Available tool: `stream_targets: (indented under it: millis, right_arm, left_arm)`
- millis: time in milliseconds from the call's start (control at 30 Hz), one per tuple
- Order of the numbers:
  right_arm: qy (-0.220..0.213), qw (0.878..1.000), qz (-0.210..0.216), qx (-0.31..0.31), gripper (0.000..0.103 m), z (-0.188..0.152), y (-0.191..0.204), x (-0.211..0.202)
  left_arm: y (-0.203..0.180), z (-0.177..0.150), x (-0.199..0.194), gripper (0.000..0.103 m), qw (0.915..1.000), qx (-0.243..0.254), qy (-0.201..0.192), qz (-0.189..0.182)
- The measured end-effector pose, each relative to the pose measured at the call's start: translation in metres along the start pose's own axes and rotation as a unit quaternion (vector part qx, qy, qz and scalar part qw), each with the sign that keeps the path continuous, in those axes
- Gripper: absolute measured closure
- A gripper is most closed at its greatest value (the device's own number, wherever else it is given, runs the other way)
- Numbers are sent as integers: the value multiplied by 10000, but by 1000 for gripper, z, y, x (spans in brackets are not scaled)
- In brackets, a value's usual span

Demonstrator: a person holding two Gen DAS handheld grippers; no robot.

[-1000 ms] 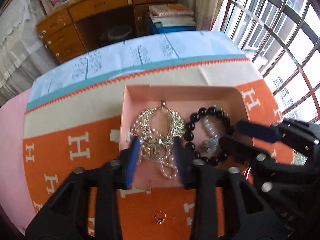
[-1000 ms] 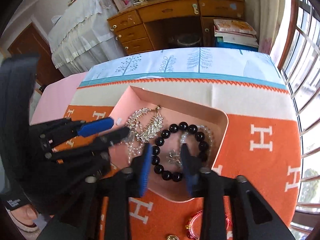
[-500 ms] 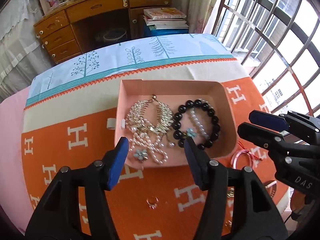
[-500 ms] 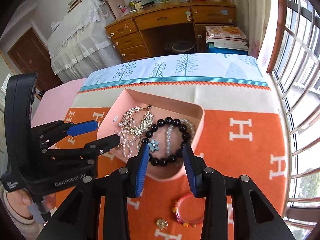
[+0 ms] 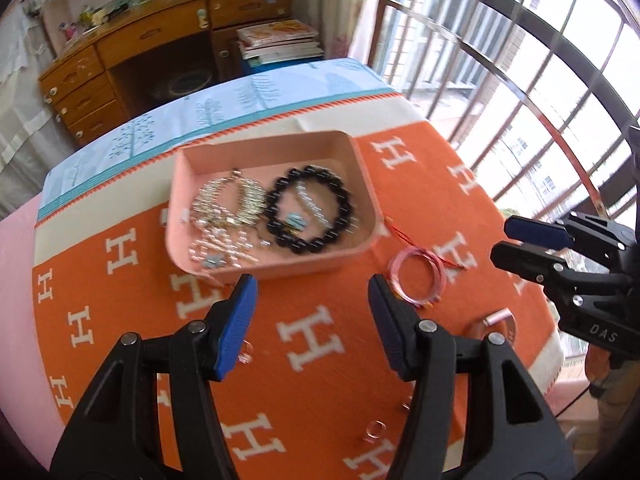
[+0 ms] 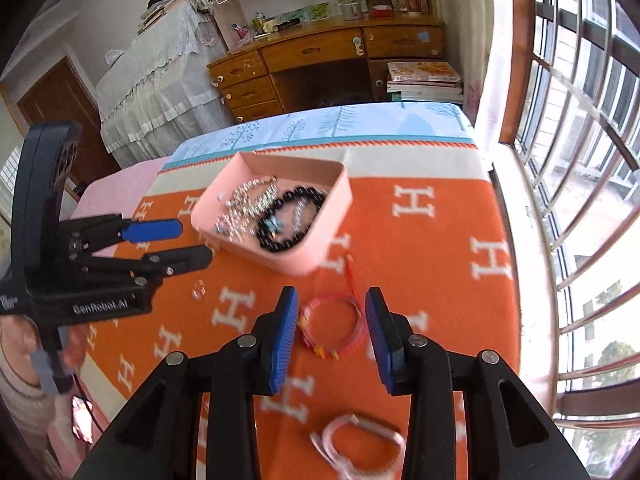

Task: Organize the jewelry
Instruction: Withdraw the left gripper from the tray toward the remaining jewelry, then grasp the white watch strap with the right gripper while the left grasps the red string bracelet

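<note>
We looked down on a table (image 5: pixel 320 360) spread with an orange cloth (image 6: pixel 440 240) patterned in white letters H, bordered by a cream band, an orange zigzag trim and a pale blue strip printed with trees. Beyond it stood a wooden desk (image 6: pixel 320 60) with drawers, a stack of books (image 6: pixel 424 80) beside it, shelves above, and a piece of furniture draped in white lace (image 6: pixel 152 72) to the left. A barred window (image 6: pixel 580 160) ran along the right side.

The pink tray (image 5: pixel 280 268) sat on the cloth toward the far side. In it lay a black bead bracelet (image 5: pixel 312 208), a silvery necklace (image 5: pixel 228 208) tangled beside it, and a pearl strand inside the black ring (blur hid finer detail). A red string bracelet (image 6: pixel 332 328) lay on the cloth just outside the tray's near right corner, a pink band (image 6: pixel 356 440) nearer us, and small rings (image 5: pixel 374 438) were scattered on the orange.

Our left claw (image 5: pixel 312 320) hung over bare cloth, its jaws having just been opening, with nothing between them. Our right claw (image 6: pixel 332 336) hung above the red string bracelet, jaws apart and empty.

We read "GenRobot.AI" on the left claw's body in the right view, and "DAS" on the right claw's body in the left view.
</note>
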State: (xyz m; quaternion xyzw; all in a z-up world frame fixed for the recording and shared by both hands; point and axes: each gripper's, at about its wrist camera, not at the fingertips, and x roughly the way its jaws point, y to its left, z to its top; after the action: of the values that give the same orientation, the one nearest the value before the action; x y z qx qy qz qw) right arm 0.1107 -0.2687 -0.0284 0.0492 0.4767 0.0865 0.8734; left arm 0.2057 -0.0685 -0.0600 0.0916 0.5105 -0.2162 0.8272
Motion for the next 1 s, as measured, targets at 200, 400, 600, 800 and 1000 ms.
stream_targets:
  millis: [200, 400, 600, 800, 1000]
  right_arm:
    - [13, 9997, -154, -183, 68, -45, -20, -31]
    - [136, 9990, -146, -411, 68, -78, -30, -44]
    - [411, 9956, -39, -842, 68, -105, -20, -37]
    - [709, 9867, 73, -1463, 68, -124, 2, -21]
    - [939, 9760, 72, -1962, 68, -136, 17, 2]
  left_arm:
    - [-40, -17, 1, 48, 9990, 384, 84, -191]
    - [-70, -33, 14, 48, 9967, 634, 288, -417]
    - [-84, -60, 24, 48, 9936, 908, 482, -469]
    - [-91, -87, 40, 48, 9905, 1102, 746, -356]
    - [-92, -90, 47, 48, 9895, 1152, 812, -316]
